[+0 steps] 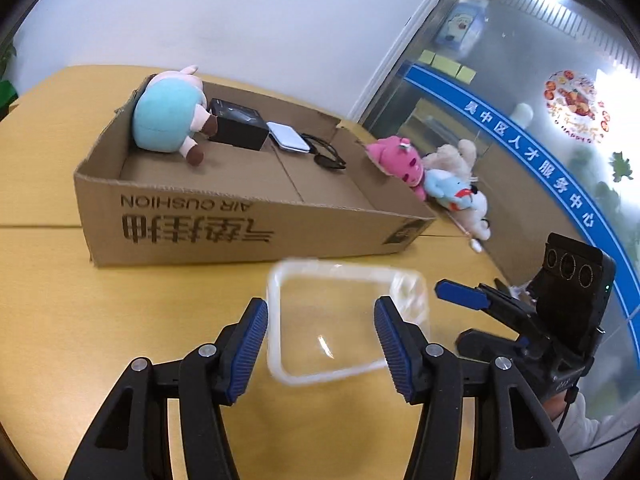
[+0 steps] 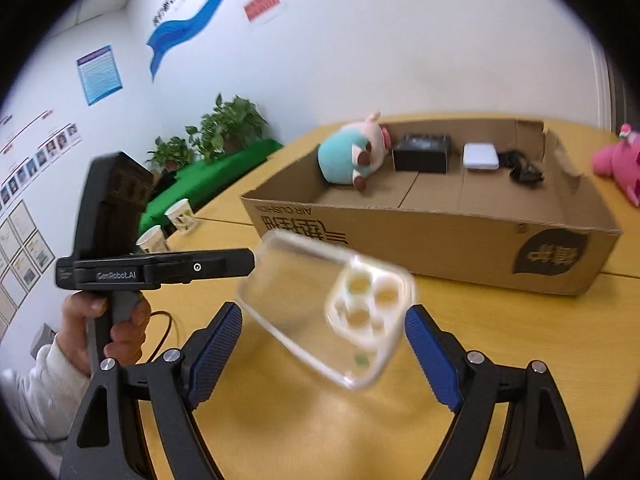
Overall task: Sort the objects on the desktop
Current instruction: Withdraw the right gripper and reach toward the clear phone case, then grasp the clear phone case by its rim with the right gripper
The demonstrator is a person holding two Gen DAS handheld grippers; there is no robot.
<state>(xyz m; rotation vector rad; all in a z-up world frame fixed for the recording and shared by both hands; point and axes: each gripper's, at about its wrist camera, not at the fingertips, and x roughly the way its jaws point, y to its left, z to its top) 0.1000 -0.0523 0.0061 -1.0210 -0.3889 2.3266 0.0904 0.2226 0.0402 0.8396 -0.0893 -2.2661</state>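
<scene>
My left gripper (image 1: 320, 344) has its fingers spread wide, clamped on nothing; the clear phone case (image 1: 348, 320) shows in the gap between them, blurred, over the table (image 1: 120, 320). My right gripper (image 2: 324, 356) is likewise parted around the case (image 2: 328, 312), not touching it that I can see. Ahead of both sets of fingers sits the box (image 1: 248, 228), holding a plush (image 1: 168, 116), black box (image 1: 238, 126), white device (image 1: 288, 138) and glasses (image 1: 326, 154). Beyond its right end lie more plush toys (image 1: 432, 172).
</scene>
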